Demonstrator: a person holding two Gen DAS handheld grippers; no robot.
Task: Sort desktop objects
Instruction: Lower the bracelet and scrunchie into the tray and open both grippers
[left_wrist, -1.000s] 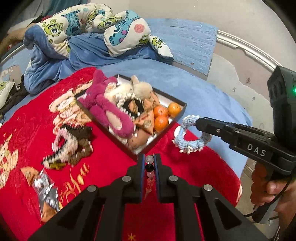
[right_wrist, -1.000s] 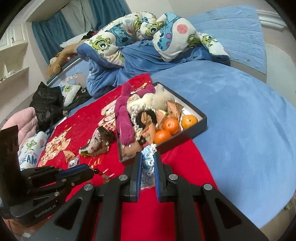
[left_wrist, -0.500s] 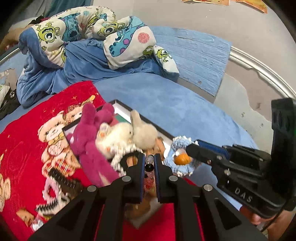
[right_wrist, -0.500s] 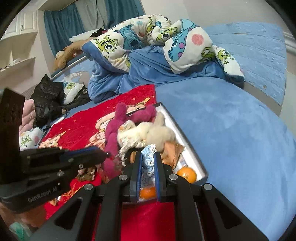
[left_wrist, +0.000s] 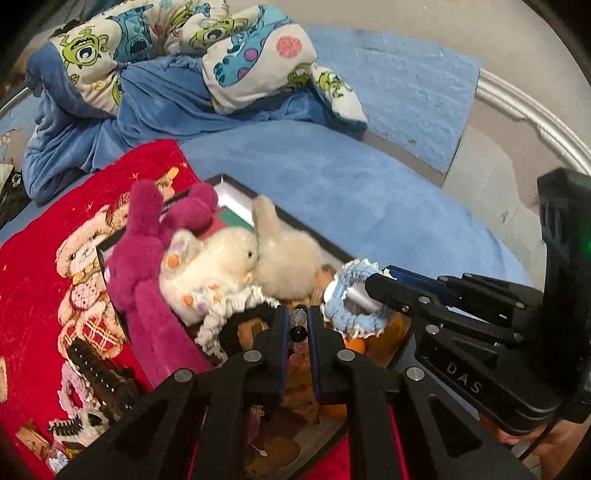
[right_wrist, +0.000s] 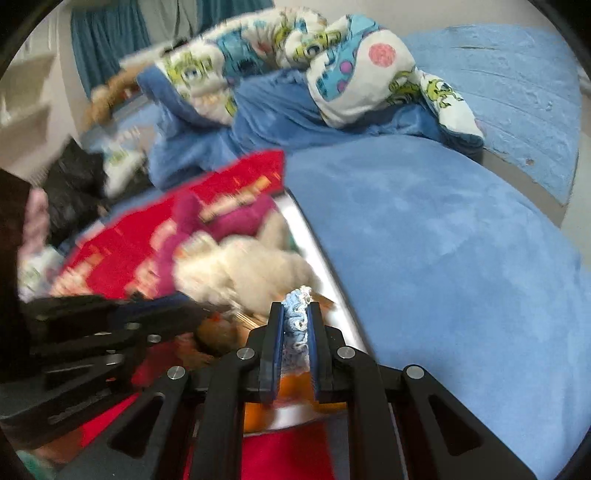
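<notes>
My left gripper (left_wrist: 297, 314) is shut on a small beaded trinket (left_wrist: 297, 332) with clear and dark beads, and hangs over the black-rimmed box (left_wrist: 295, 221). My right gripper (right_wrist: 295, 309) is shut on a light blue crocheted ring (right_wrist: 295, 317). In the left wrist view that gripper (left_wrist: 373, 284) enters from the right with the ring (left_wrist: 351, 314) dangling over the box's near right part. Inside the box lie a magenta plush (left_wrist: 147, 266), a cream plush (left_wrist: 221, 266), a beige plush (left_wrist: 284, 258) and oranges (left_wrist: 356, 345), partly hidden by the fingers.
The box sits on a red printed blanket (left_wrist: 44, 258) over a blue bedspread (left_wrist: 369, 192). A brown comb and knitted scrunchies (left_wrist: 92, 376) lie on the red blanket at left. A rumpled monster-print duvet (left_wrist: 221, 55) is piled behind. A hand (left_wrist: 546, 443) holds the right gripper.
Both grippers have travelled forward from the red blanket's near edge to above the box, each keeping its load. The box and plush toys now fill the lower views.
</notes>
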